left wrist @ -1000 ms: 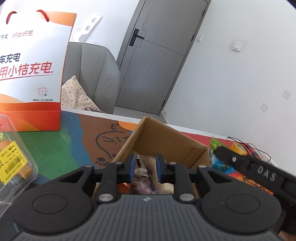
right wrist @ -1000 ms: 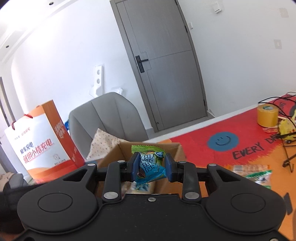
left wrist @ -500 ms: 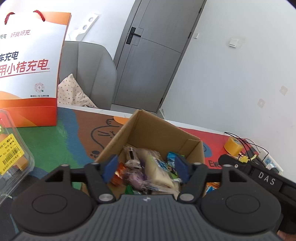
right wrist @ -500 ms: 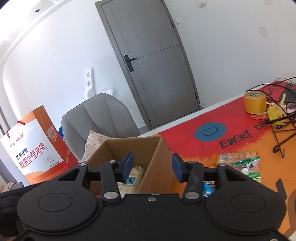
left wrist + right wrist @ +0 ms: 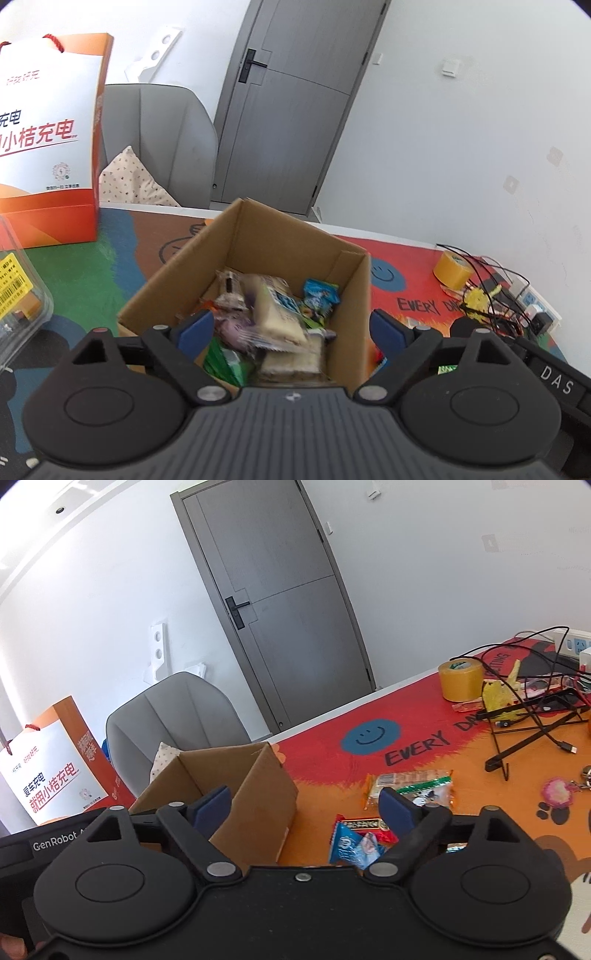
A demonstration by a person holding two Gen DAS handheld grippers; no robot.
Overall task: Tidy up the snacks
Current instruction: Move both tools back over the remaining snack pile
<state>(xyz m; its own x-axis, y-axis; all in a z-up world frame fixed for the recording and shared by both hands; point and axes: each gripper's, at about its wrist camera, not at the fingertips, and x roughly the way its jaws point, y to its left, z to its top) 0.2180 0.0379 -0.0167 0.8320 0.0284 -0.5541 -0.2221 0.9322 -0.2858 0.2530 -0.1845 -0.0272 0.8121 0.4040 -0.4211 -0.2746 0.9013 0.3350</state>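
Snacks lie in a heap inside the cardboard box, which is straight in front of my left gripper. The fingers of this gripper are spread wide with nothing between them; the left blue pad is over the near left wall of the box and the right pad is just outside its right wall. In the heap I see a pale long packet, a purple wrapper under it, a green packet near my left pad and a small blue packet close to the far right corner. To the left of this gripper is a clear plastic container with a yellow label, and further ahead on the left an orange and white paper bag stands upright.

My right gripper is also spread wide and holds nothing. Its left pad is in front of the box, and the box is ahead and to the left of it. More snacks are outside the box on the orange mat: a blue packet lies on a red one just before my right finger, and a clear packet with green print lies a bit further ahead. Far ahead on the right I see a roll of yellow tape, black cables and a black wire stand. Behind the table are a grey chair and a grey door.
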